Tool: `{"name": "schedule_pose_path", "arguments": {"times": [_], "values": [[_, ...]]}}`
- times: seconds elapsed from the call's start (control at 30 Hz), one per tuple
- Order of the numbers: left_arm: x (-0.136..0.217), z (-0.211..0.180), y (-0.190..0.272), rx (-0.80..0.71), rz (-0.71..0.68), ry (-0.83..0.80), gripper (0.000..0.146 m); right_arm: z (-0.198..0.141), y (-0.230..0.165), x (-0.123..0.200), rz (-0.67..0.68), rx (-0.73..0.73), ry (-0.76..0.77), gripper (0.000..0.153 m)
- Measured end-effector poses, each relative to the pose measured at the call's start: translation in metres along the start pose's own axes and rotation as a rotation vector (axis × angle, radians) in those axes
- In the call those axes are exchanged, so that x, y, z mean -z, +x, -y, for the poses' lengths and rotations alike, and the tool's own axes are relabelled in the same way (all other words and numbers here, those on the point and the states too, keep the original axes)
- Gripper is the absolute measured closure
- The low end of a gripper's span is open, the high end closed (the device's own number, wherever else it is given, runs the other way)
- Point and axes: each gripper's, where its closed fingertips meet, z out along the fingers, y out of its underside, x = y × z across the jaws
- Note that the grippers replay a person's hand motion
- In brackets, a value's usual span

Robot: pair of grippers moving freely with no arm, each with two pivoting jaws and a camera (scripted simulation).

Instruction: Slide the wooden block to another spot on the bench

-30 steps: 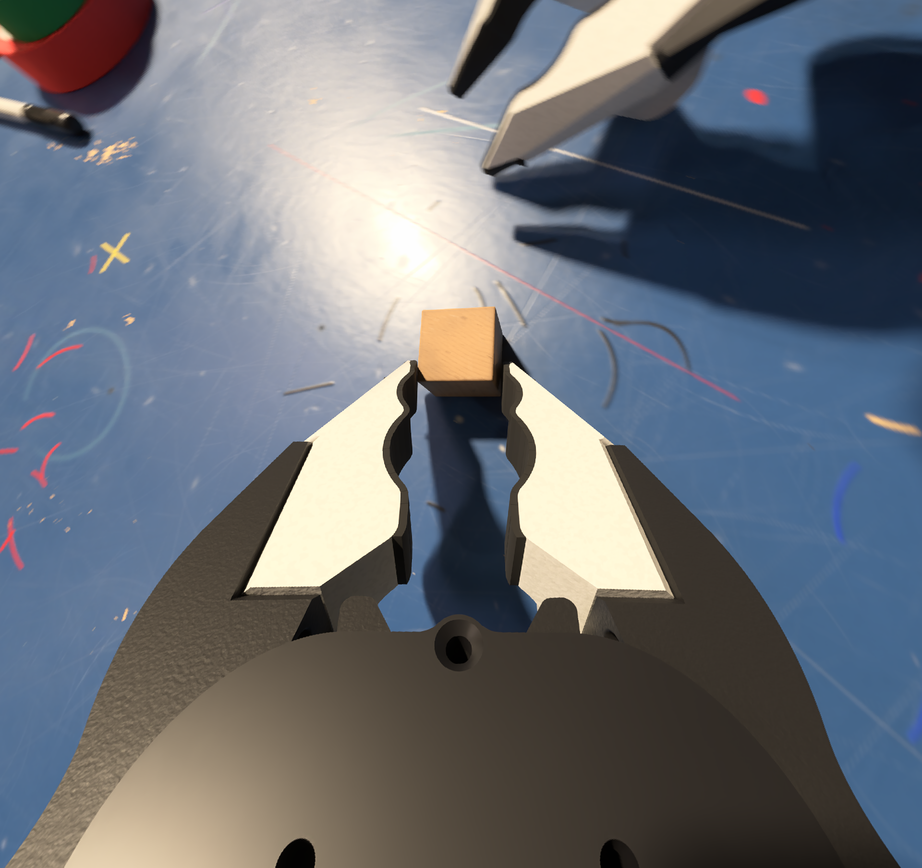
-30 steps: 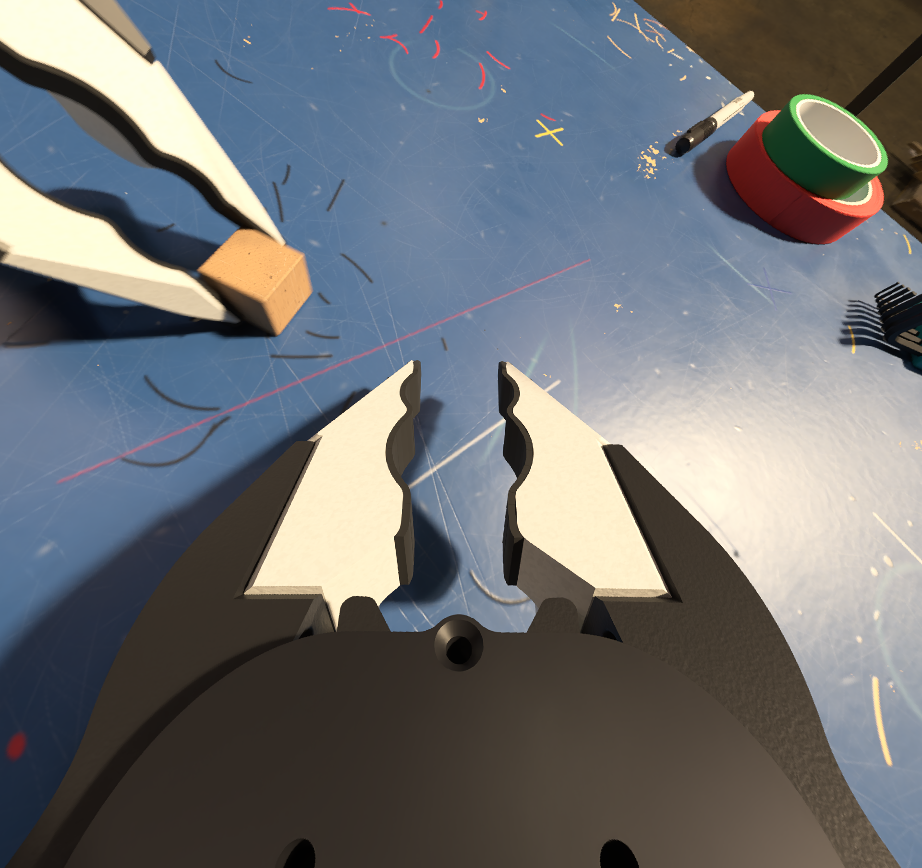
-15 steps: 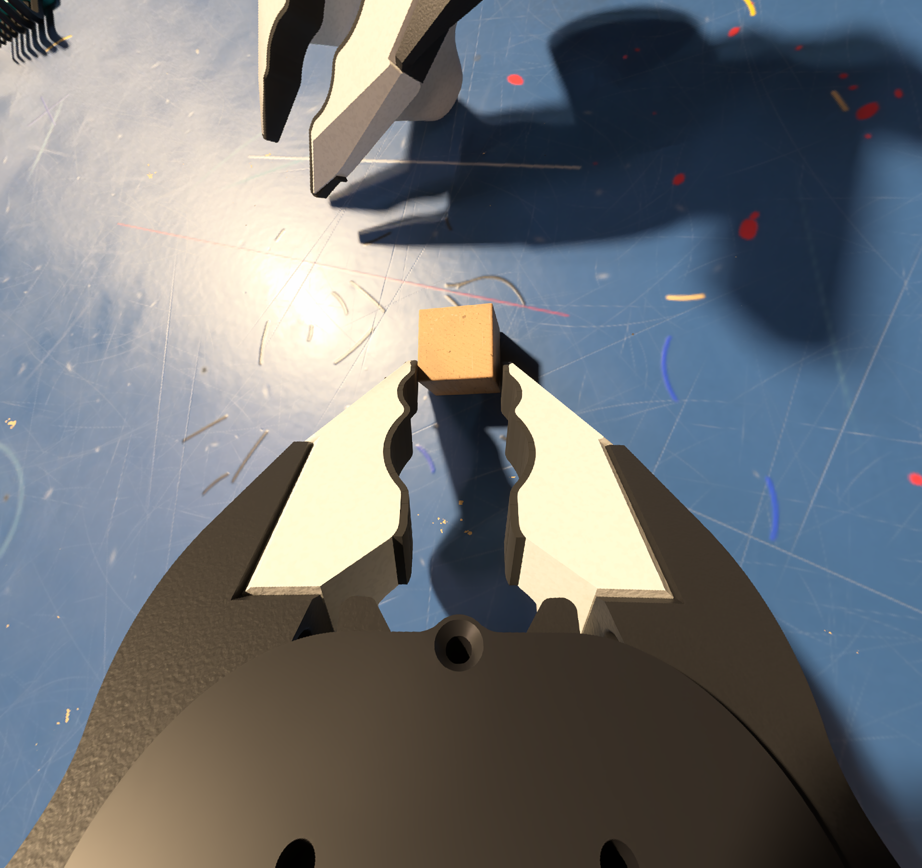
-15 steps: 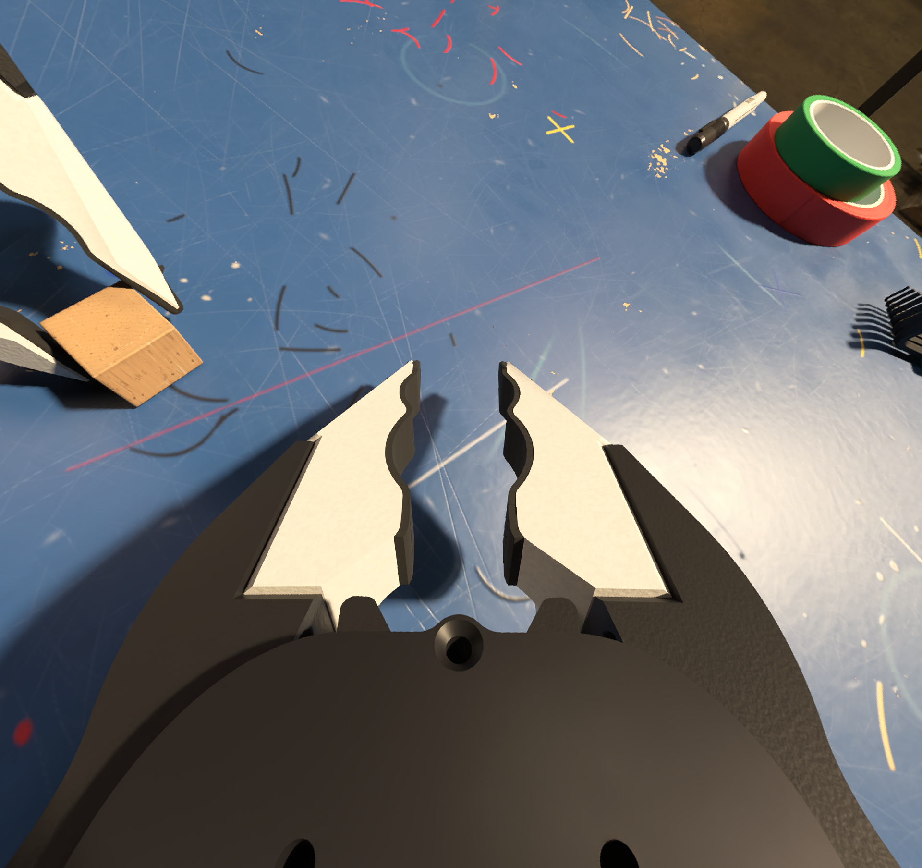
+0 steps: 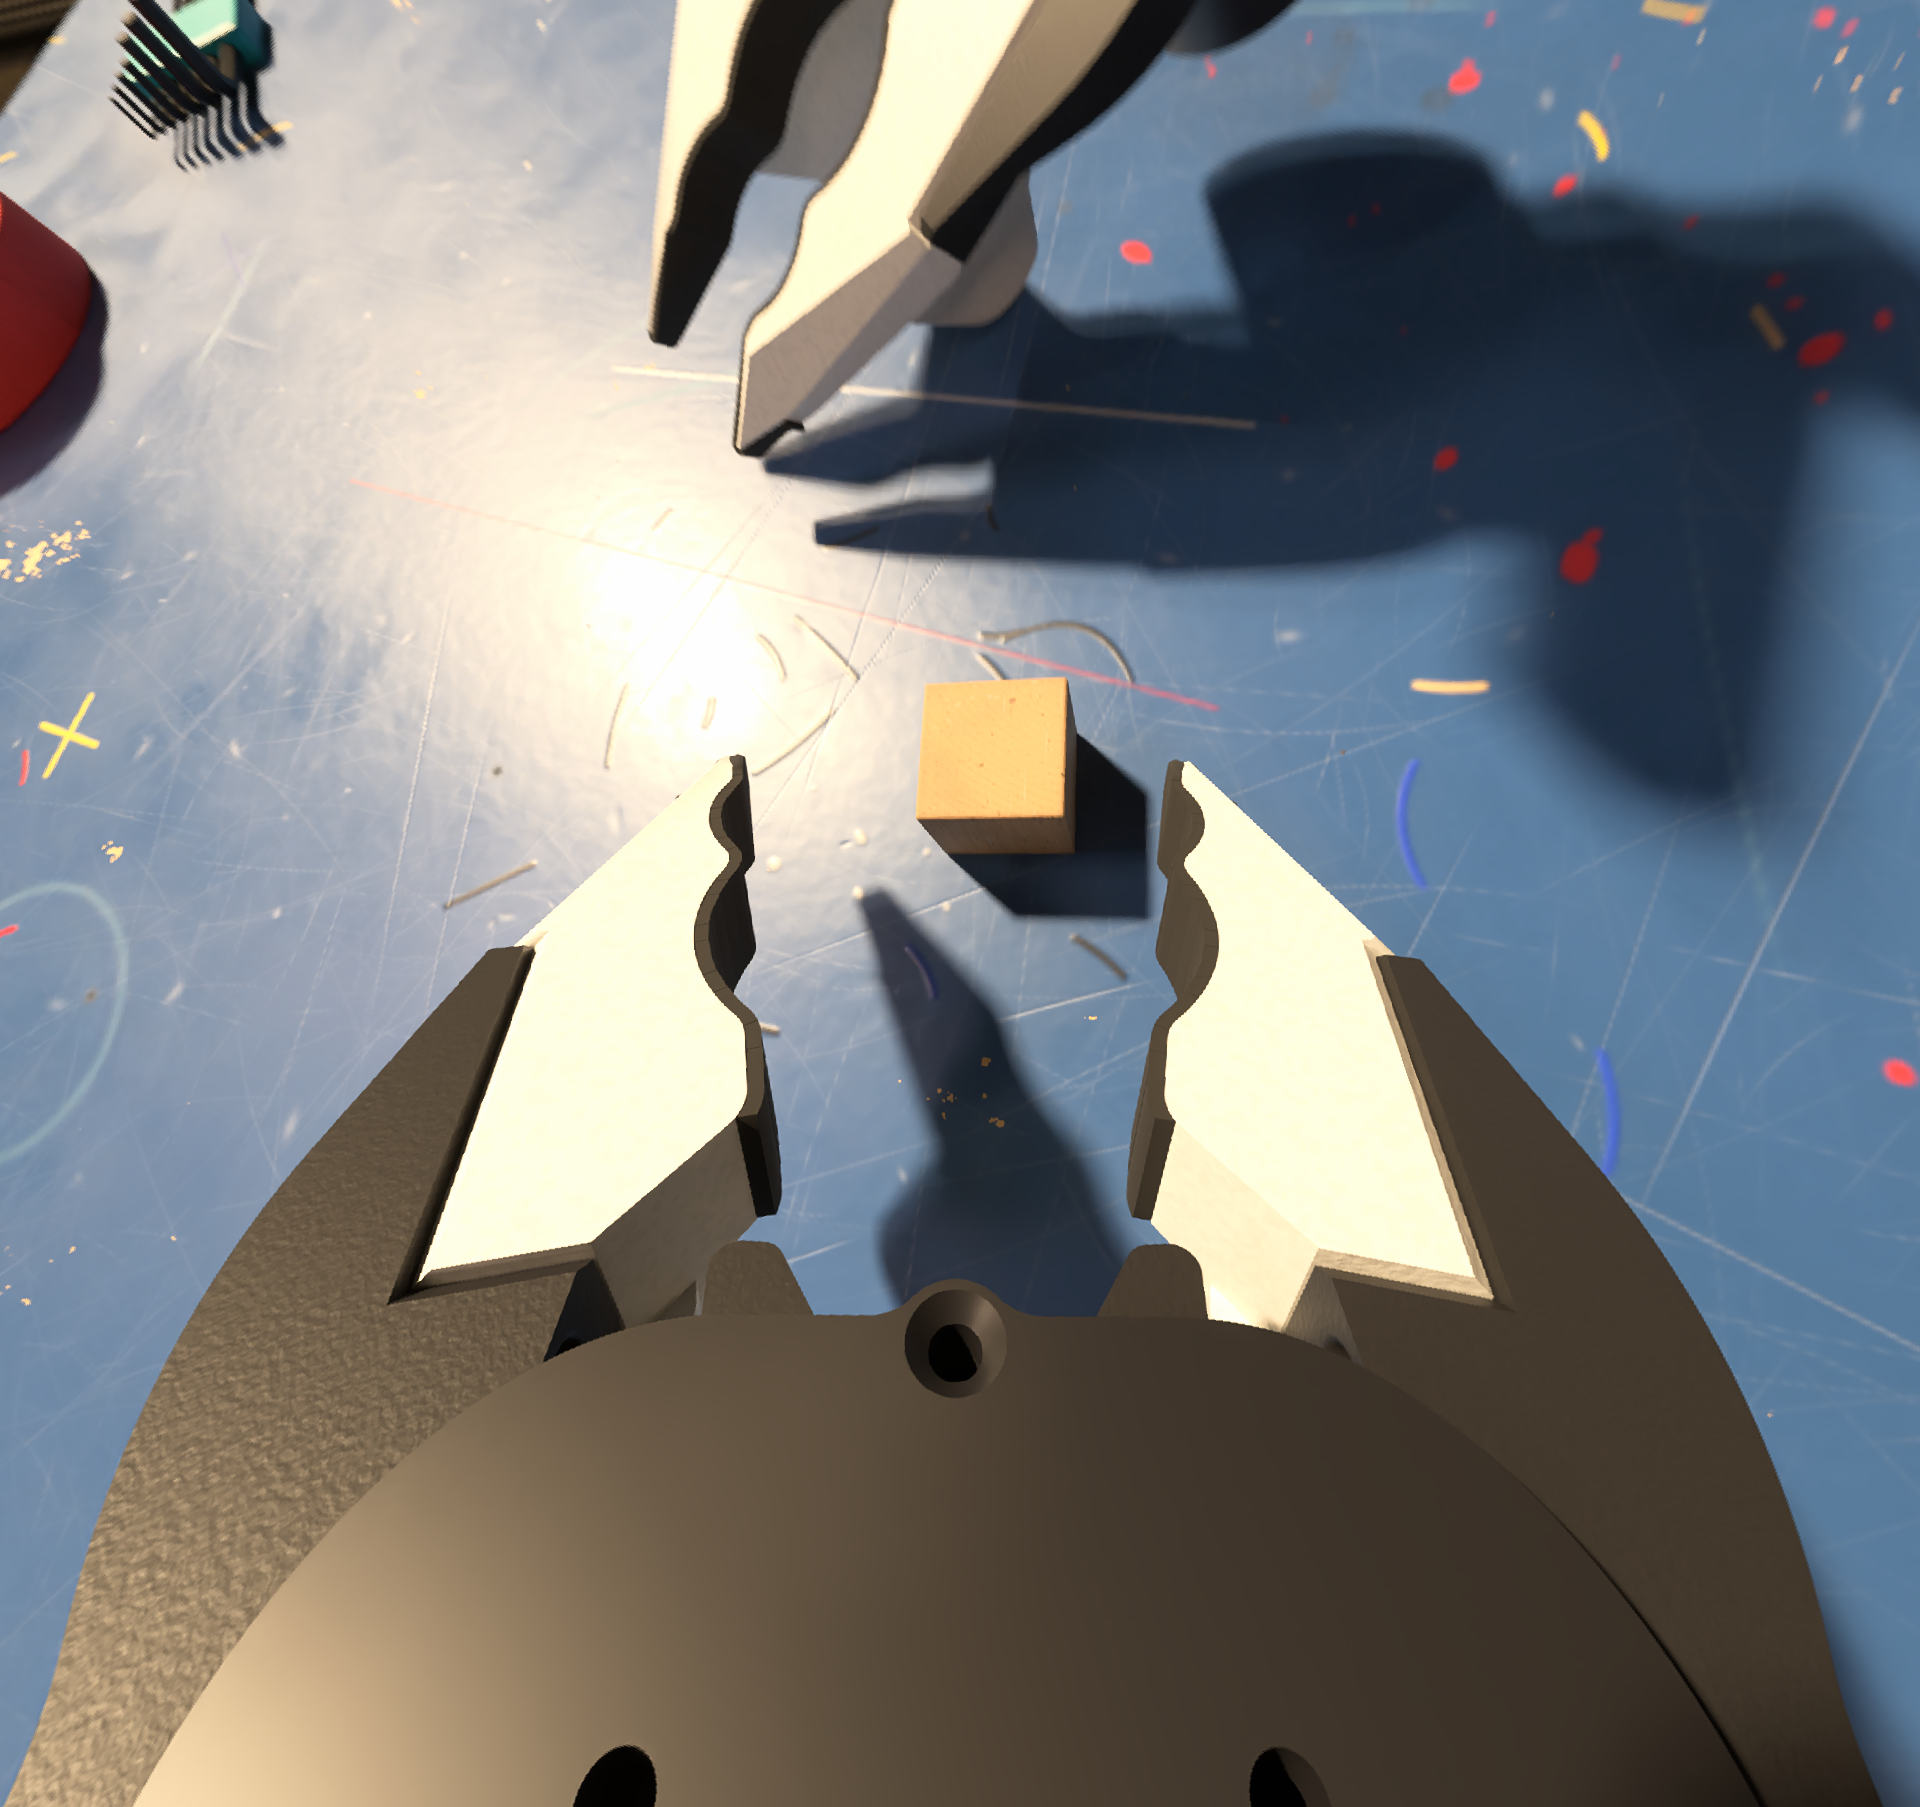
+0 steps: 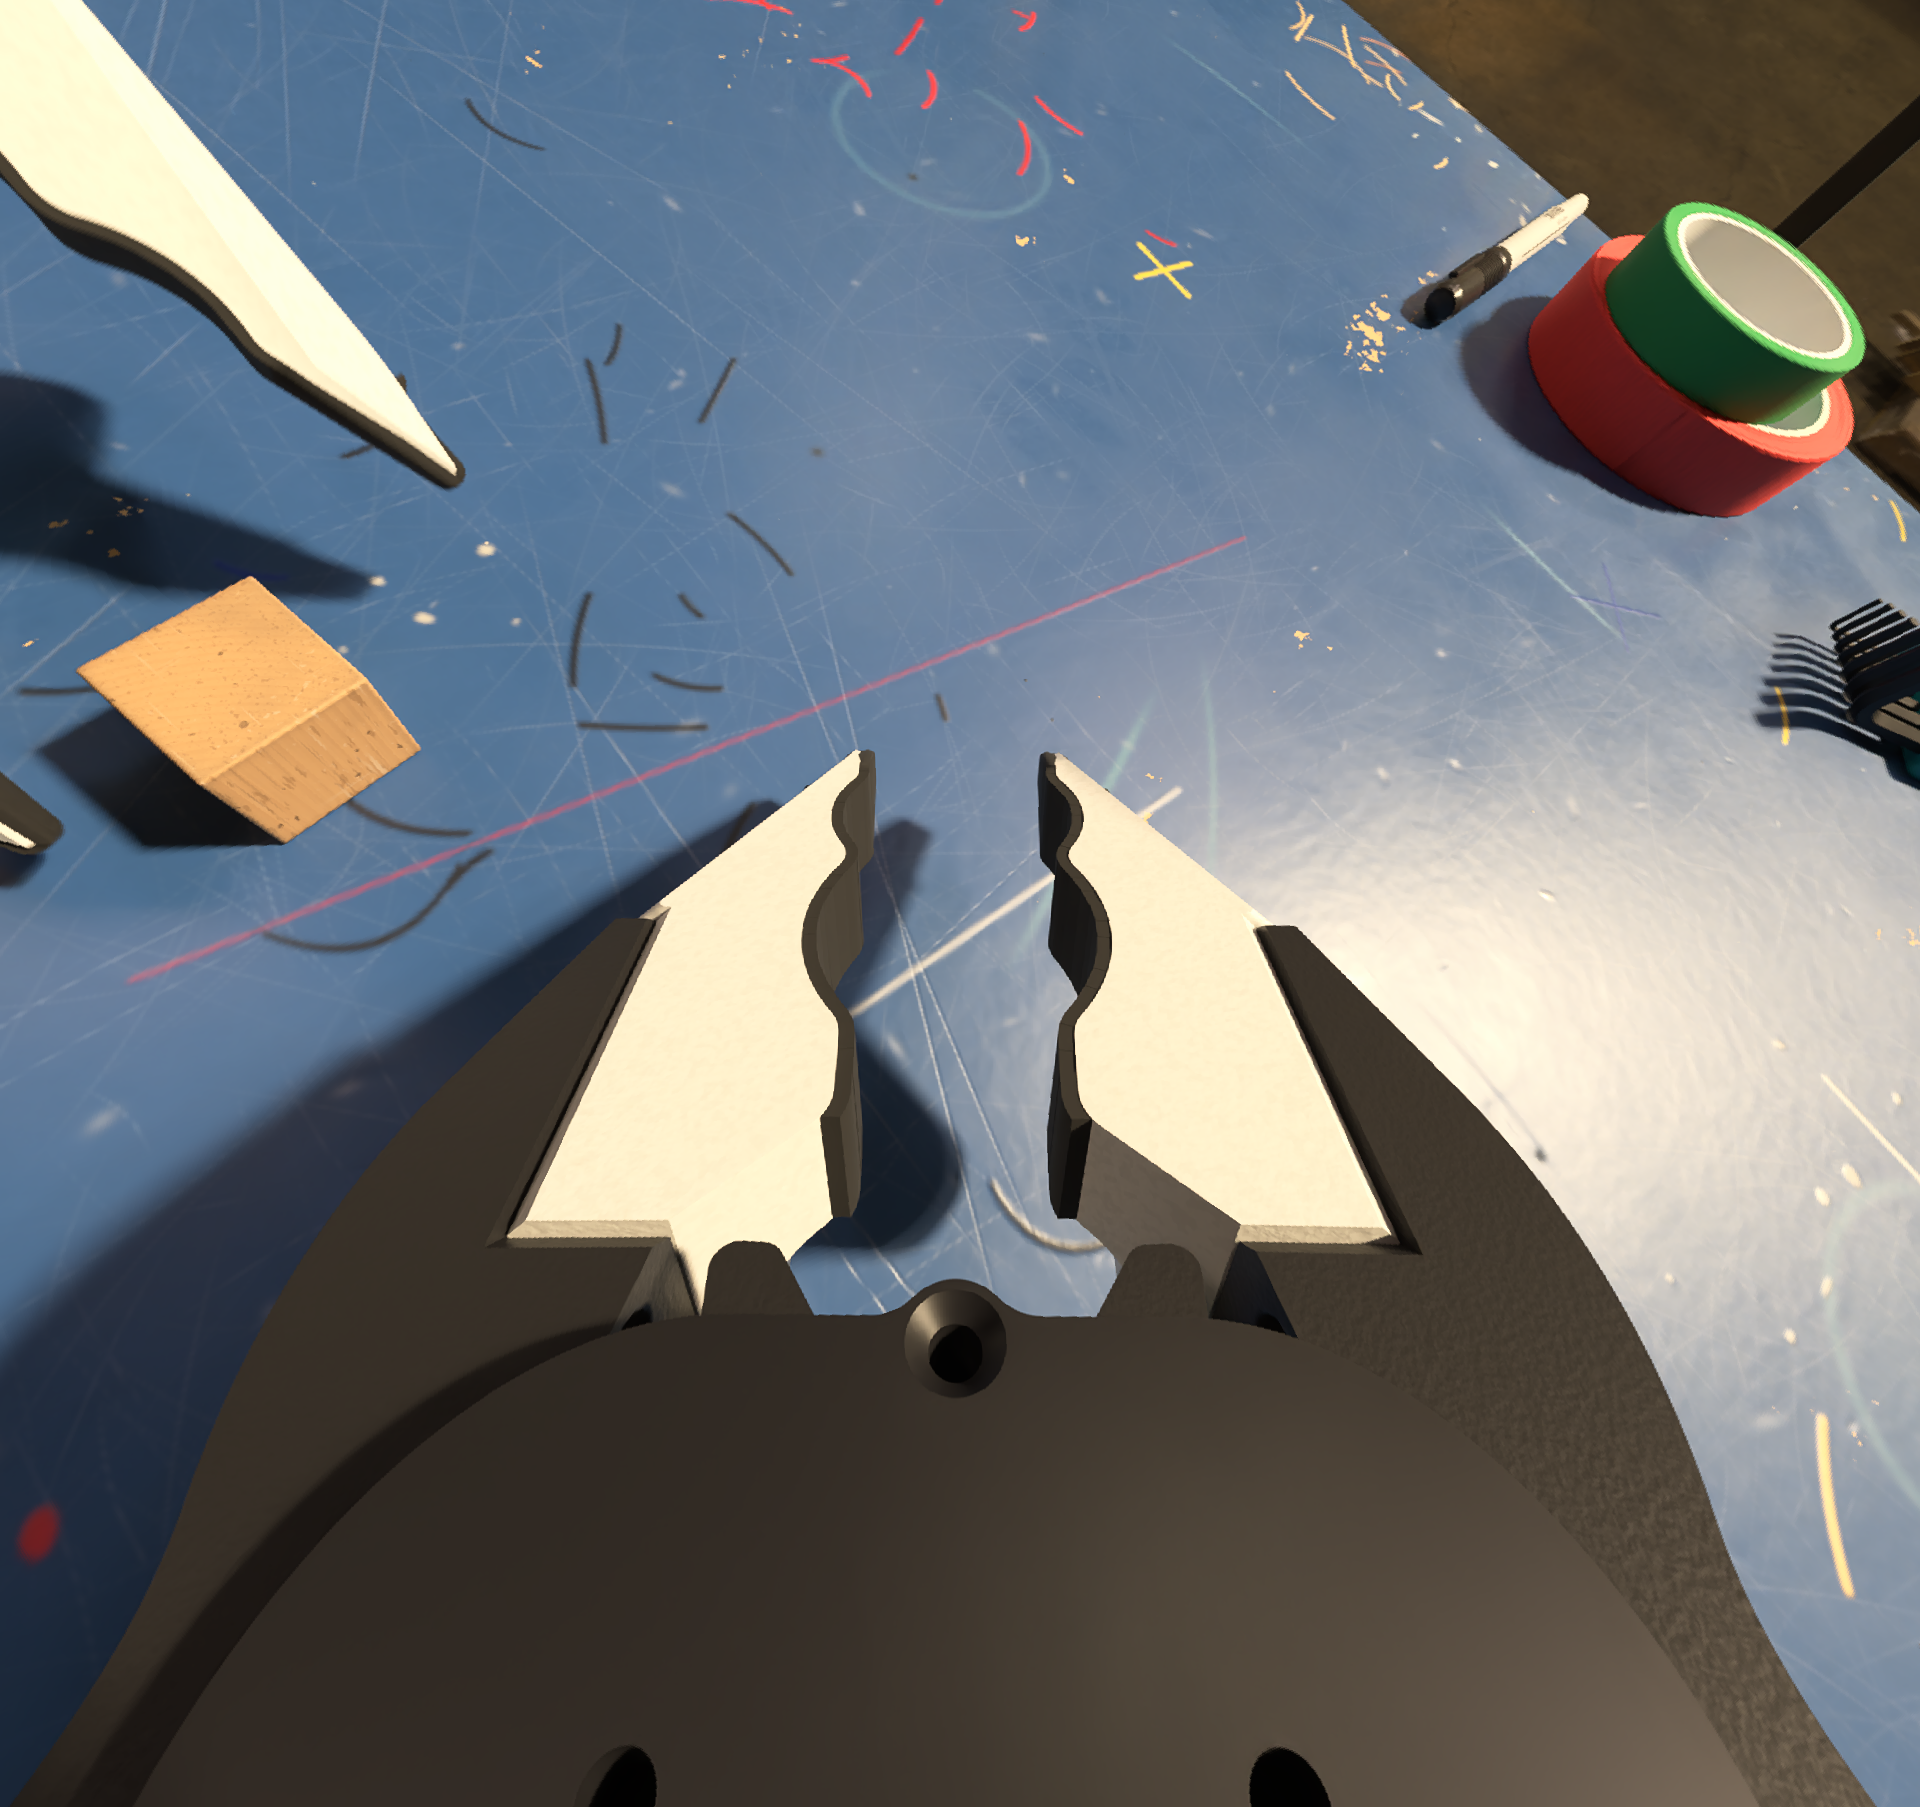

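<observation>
- Wooden block point(image 5: 995, 765): small cube, pale tan, fine speckled grain, crisp edges, no visible damage. Rests flat on the blue scratched desk point(image 5: 312, 531), just above centre of the left wrist frame; at left middle of the right wrist frame point(image 6: 244, 703).
- Left tool point(image 5: 956, 781): fingers spread wide, nothing between them in contact. Block sits ahead of the tips, nearer the right finger, a clear gap on both sides.
- Right tool point(image 6: 956, 770): fingers part-way apart, holding nothing, hovering over bare desk; block lies well off to its left. Same tool appears at top centre of the left wrist frame point(image 5: 727, 375).
- Step in hand, judged: block released and free-standing; the slide looks finished or paused, with the left tool clear of it.
- Next move, judged: withdraw straight back without clipping the block's near right corner; if more travel is wanted, re-close squarely on opposite faces and keep it flat.
- Other stock: red and green tape rolls point(image 6: 1704, 355), marker point(image 6: 1496, 261), black comb-like holder point(image 6: 1860, 677), all at right edge.
</observation>
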Motion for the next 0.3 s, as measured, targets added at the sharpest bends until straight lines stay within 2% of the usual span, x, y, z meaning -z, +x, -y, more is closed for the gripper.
{"name": "schedule_pose_path", "arguments": {"times": [0.13, 0.3], "values": [[0.008, 0.010, -0.006, 0.062, 0.000, 0.074, 0.065, -0.001, 0.000, -0.001, -0.005, 0.006, -0.006, 0.121], [0.016, 0.008, -0.018, 0.074, 0.062, 0.075, 0.064, 0.000, 0.000, 0.000, -0.011, 0.007, -0.002, 0.121]]}}
